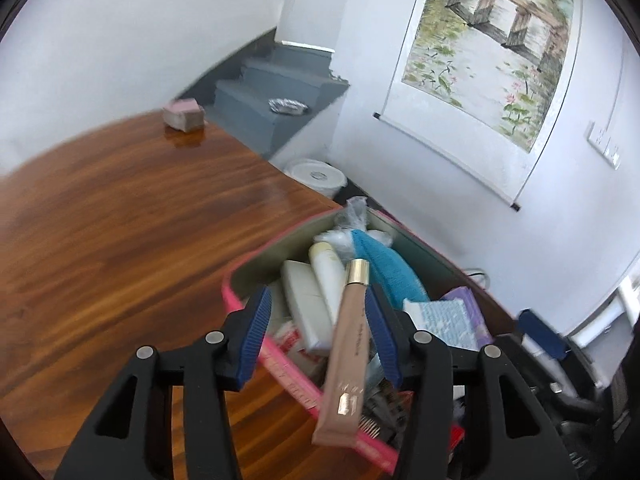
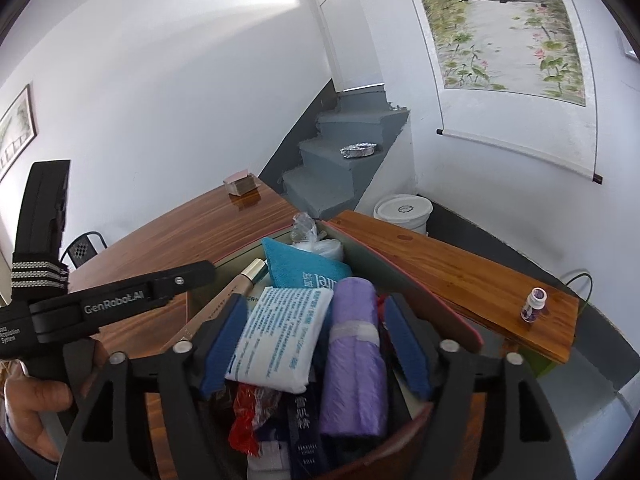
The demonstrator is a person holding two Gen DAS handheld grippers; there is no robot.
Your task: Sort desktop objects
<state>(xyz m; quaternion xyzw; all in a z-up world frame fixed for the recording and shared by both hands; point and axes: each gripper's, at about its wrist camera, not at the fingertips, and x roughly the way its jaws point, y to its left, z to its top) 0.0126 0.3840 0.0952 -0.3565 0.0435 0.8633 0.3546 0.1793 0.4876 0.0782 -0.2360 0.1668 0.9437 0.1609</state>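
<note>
Left gripper [image 1: 318, 334] jaws stood half open, tube [image 1: 347, 354] loose between them over the pink box [image 1: 240, 300], lower centre. Right gripper [image 2: 316, 346] jaws wide, straddling purple roll [image 2: 354, 360], ungripped.

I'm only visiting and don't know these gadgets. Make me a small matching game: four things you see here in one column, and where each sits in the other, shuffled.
Things
1. beige tube
2. purple roll
3. small bottle
4. foil dish

Places
A. on a grey stair step
B. standing on the wooden plank
C. between the left gripper blue pads, over the pink-rimmed box
D. lying in the box beside a white packet

Pairs: 1-C, 2-D, 3-B, 4-A
</note>
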